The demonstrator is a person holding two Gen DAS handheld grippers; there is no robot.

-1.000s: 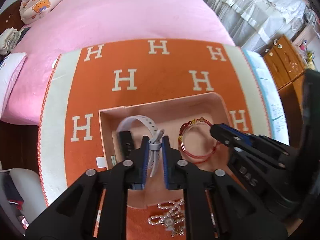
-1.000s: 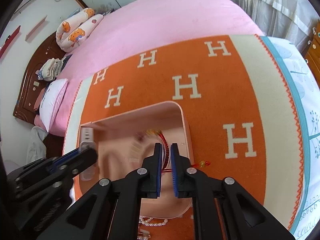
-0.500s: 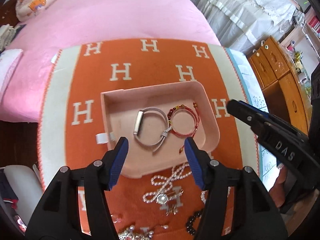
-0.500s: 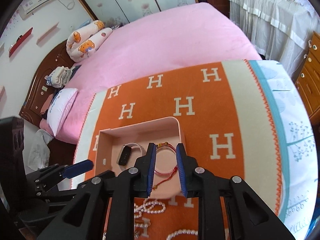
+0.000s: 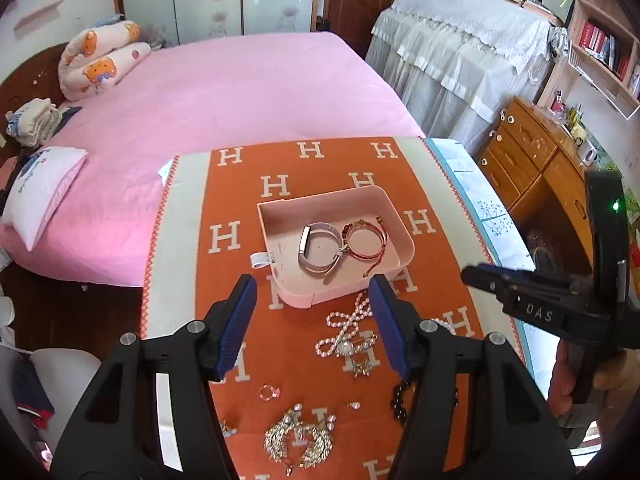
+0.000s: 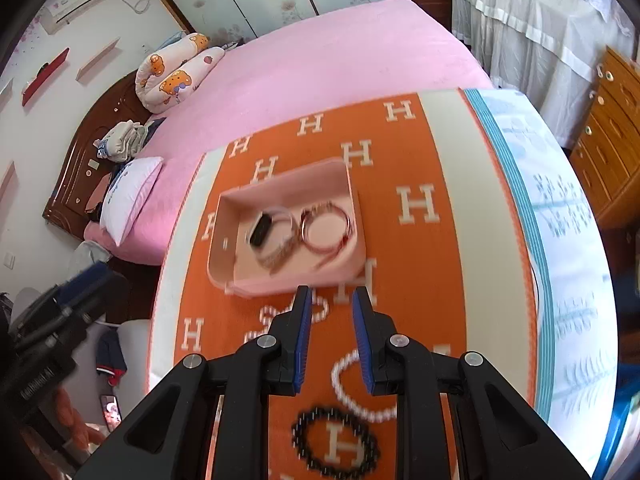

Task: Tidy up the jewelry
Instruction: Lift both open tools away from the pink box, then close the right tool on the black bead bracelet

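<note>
A pink tray [image 5: 404, 236] sits on the orange H-pattern cloth [image 5: 236, 200]. In it lie a grey watch band [image 5: 316, 246] and a red bead bracelet [image 5: 365, 240]; the tray also shows in the right wrist view [image 6: 224, 240]. My left gripper [image 5: 312, 292] is open and empty, held above the cloth in front of the tray. My right gripper [image 6: 331, 298] is open and empty, also in front of the tray. Loose on the cloth lie a pearl necklace [image 5: 344, 332], a black bead bracelet [image 6: 336, 444], a white pearl bracelet [image 6: 352, 392], a small ring [image 5: 267, 392] and a rhinestone piece [image 5: 298, 442].
The cloth covers a table in front of a pink bed [image 5: 224, 80]. A wooden dresser [image 5: 532, 160] stands at the right. The right gripper's body [image 5: 560, 304] is at the right of the left wrist view.
Both grippers let go of the watch band and the red bracelet in the tray, opened, and pulled back and up. The loose jewelry in front of the tray has come into view.
</note>
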